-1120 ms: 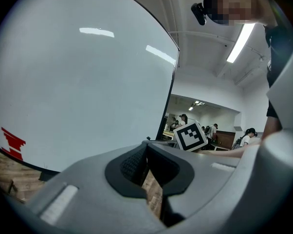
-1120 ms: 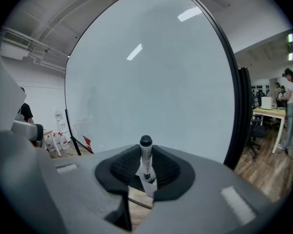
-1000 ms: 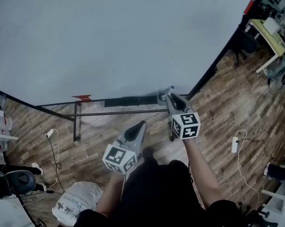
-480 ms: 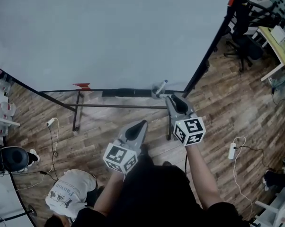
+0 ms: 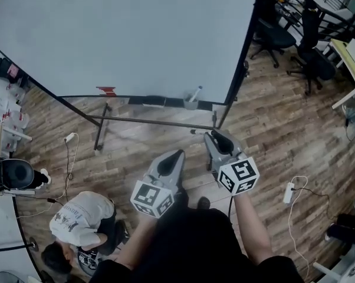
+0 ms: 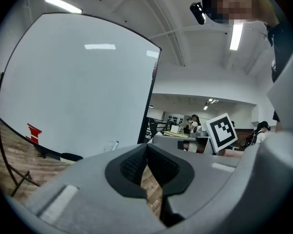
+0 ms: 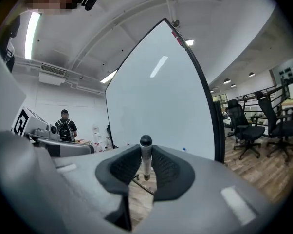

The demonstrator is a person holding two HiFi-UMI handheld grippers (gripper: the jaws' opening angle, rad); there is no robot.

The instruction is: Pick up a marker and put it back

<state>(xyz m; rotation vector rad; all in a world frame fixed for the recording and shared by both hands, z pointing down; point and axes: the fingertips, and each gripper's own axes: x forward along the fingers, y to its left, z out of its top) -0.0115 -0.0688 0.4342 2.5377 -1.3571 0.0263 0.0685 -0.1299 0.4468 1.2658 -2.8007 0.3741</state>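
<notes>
Marker's up: the right hand-held gripper (image 7: 146, 161) is clamped on the marker (image 7: 145, 147), well short of the whiteboard (image 5: 130, 34), the left hand-held gripper (image 6: 146, 152) is pinched together and empty, and next it wants returning to what looks like a cup (image 5: 191, 103) on the board's ledge.

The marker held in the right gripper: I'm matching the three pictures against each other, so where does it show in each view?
Head view: the marker sticks out to the left of the right gripper, just below centre.
Left gripper view: not in it; only the right gripper's cube shows, at the right.
Right gripper view: at the centre, upright, clamped between the jaws.
Shared landmark: the whiteboard.
</notes>
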